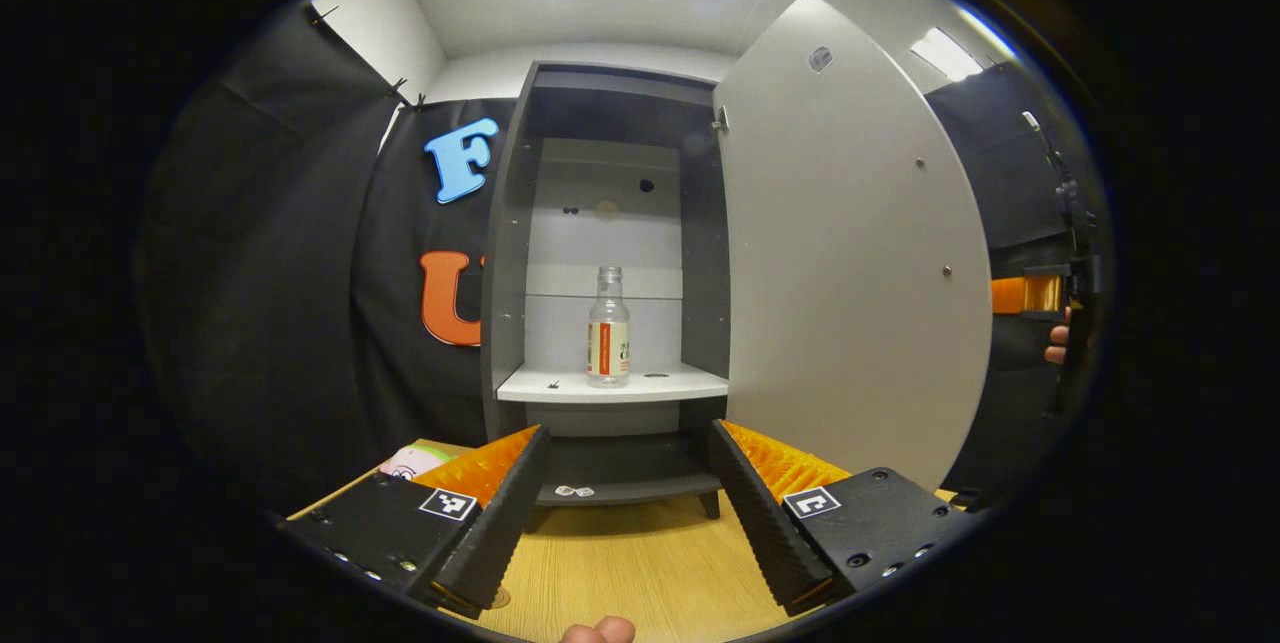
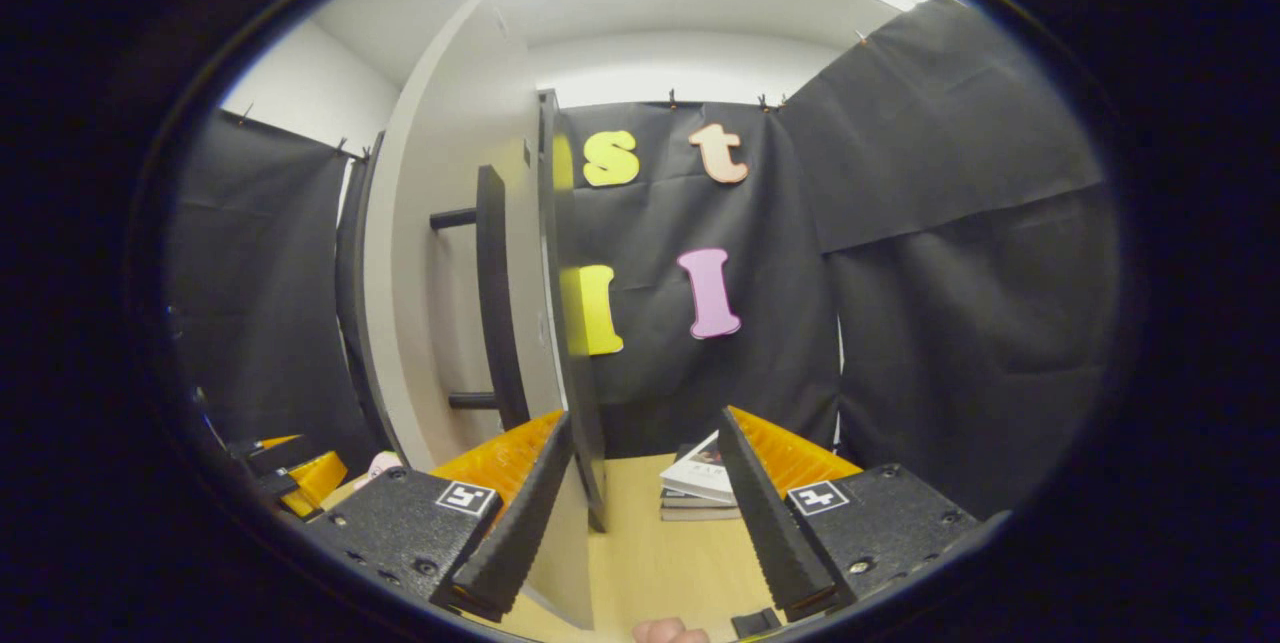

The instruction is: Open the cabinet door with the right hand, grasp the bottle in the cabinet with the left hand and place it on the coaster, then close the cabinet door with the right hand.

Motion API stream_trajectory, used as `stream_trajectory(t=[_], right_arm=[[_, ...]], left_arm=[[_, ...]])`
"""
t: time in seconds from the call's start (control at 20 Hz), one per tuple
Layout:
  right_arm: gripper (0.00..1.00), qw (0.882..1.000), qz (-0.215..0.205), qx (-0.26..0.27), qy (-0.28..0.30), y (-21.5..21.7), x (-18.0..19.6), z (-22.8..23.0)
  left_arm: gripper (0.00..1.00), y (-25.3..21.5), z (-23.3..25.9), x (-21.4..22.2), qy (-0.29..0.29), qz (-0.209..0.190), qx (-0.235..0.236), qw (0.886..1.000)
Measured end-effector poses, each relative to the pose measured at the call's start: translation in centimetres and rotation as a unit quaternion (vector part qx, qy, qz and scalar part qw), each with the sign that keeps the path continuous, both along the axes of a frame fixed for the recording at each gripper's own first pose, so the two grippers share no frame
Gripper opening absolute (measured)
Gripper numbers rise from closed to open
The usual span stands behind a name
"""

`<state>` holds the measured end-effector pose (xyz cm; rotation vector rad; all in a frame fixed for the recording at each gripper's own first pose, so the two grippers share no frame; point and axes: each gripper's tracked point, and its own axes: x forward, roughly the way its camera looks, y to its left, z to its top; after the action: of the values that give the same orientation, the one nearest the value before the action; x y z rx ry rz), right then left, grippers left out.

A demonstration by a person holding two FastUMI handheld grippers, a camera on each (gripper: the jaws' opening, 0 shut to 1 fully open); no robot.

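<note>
In the left gripper view, a pale pink-and-green thing (image 1: 413, 461) shows at the far left behind the left tongs (image 1: 628, 508); what it is cannot be made out. The tongs stand wide apart and hold nothing, low over the table (image 1: 640, 563). Past them the cabinet (image 1: 505, 253) is open, and the bottle (image 1: 608, 328) stands upright on its white shelf (image 1: 560, 385). The bottle's label has an orange stripe; its print is too small to read. The door (image 1: 850, 253) is swung out to the right. Beyond its edge a hand (image 1: 1057, 335) is partly hidden.

In the right gripper view, the door (image 2: 440, 253) is seen nearly edge-on, with its handle (image 2: 492, 298). The right tongs (image 2: 645, 508) gape, gripping nothing; the door's edge falls between the fingers. Farther right, stacked books (image 2: 700, 483) lie on the table, titles unreadable.
</note>
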<state>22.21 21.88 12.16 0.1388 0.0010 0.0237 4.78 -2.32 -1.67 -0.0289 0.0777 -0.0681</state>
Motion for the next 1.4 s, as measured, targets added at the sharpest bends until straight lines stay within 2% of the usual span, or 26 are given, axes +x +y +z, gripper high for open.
stream_trajectory(t=[0.1,0.45,0.7,1.0,1.25,1.4], right_arm=[[0.91,1.000,0.001,-0.001,-0.002,-0.1,-0.1,0.0],[0.92,1.000,-0.003,0.010,-0.007,0.0,0.2,0.3],[0.91,1.000,0.010,0.025,0.007,0.6,0.1,-0.1],[0.91,0.999,0.019,-0.002,0.029,0.4,-0.3,-1.0],[0.92,0.999,0.022,-0.029,0.033,-0.1,-0.5,-1.4],[0.91,0.999,0.019,-0.021,0.041,-0.1,-0.9,-1.7]], left_arm=[[0.95,-0.4,0.3,2.2,0.005,-0.009,-0.016,1.000],[0.95,0.5,4.6,12.6,-0.032,0.001,-0.030,0.999],[0.95,1.6,6.5,19.5,-0.057,0.012,0.005,0.998],[0.95,2.2,6.5,26.6,-0.058,0.018,0.037,0.997],[0.95,1.3,4.9,30.7,-0.033,0.008,0.039,0.999],[0.96,1.7,4.4,32.5,-0.023,0.011,0.040,0.999]])
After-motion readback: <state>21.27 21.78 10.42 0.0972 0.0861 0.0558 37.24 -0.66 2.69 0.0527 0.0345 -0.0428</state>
